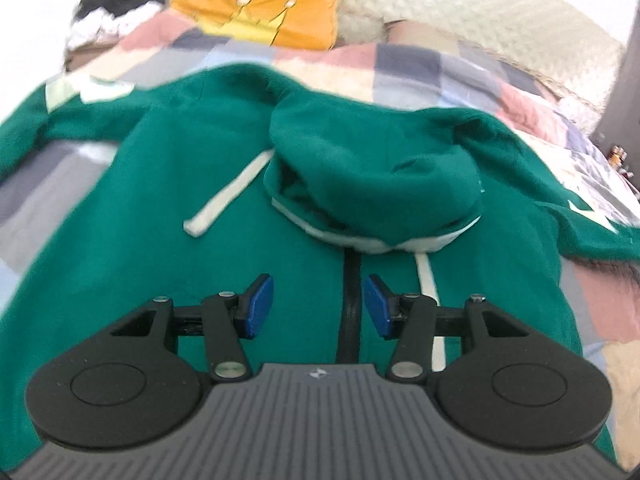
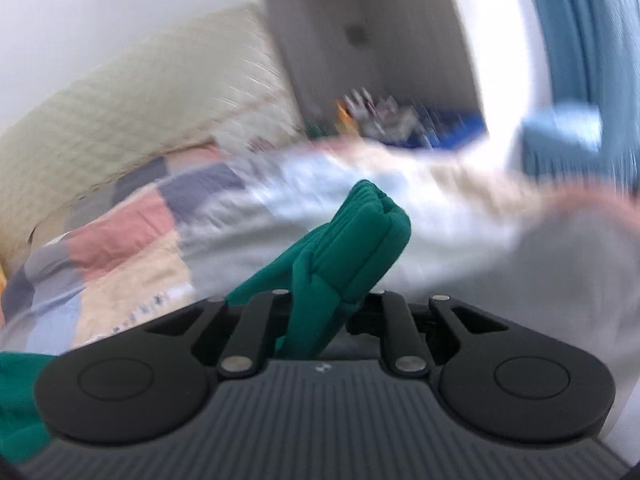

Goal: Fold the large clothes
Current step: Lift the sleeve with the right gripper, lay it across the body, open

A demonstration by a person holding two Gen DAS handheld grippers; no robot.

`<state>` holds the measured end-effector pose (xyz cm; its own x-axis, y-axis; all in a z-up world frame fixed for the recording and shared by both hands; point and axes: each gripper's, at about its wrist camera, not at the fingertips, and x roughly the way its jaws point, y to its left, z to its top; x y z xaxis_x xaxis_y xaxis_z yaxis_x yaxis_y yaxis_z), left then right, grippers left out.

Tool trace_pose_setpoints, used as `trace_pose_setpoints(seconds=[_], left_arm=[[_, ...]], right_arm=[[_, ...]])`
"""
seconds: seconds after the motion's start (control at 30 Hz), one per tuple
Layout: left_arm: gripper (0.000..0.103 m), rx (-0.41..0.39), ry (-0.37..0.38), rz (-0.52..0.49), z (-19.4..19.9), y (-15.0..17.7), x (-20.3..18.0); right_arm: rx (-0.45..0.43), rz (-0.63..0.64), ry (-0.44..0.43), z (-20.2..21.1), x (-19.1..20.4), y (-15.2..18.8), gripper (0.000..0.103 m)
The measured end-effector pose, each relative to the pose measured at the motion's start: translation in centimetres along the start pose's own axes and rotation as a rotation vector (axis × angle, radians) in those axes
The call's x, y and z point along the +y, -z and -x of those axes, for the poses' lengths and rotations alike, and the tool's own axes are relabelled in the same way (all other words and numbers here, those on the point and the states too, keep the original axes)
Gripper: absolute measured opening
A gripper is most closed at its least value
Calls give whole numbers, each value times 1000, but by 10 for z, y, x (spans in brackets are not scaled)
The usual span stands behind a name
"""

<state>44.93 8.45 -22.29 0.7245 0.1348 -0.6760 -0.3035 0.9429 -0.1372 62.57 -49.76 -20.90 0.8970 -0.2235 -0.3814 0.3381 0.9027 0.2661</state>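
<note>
- Green hoodie (image 1: 224,184) lies beneath our left gripper (image 1: 319,305), its fingers half open, holding nothing.
- Our right gripper (image 2: 320,312) has its fingers clamped on a green sleeve (image 2: 360,236).

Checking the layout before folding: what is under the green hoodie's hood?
The hood lies flipped onto the green hoodie chest, above the zipper. One white drawstring shows beside it; the collar beneath is covered.

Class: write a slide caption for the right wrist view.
Right gripper shut on a green hoodie cuff above the patchwork quilt.

Green hoodie (image 1: 224,184) spread on bed (image 1: 400,68)
</note>
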Motion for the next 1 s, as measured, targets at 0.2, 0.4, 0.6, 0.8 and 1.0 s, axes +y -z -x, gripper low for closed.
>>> trace_pose_setpoints(seconds=[0.2,0.4,0.6,0.8,1.0], left_arm=[[57,-18,64,-33,21,-11,4],[58,-103,143,6,58,-20,17],[66,-245,173,-54,110,-30,36],[67,-303,154,-26,140,-28,67],[67,-268,197,52,147,-25,101]], right_arm=[[-95,132,-66,54,70,-67,18],[-191,194,-179,123,152,-111,18],[-270,365,-298,204,258,-137,18],[-323,454,-446,273,349,-119,18],[-315,535,-552,317,414,-67,18]])
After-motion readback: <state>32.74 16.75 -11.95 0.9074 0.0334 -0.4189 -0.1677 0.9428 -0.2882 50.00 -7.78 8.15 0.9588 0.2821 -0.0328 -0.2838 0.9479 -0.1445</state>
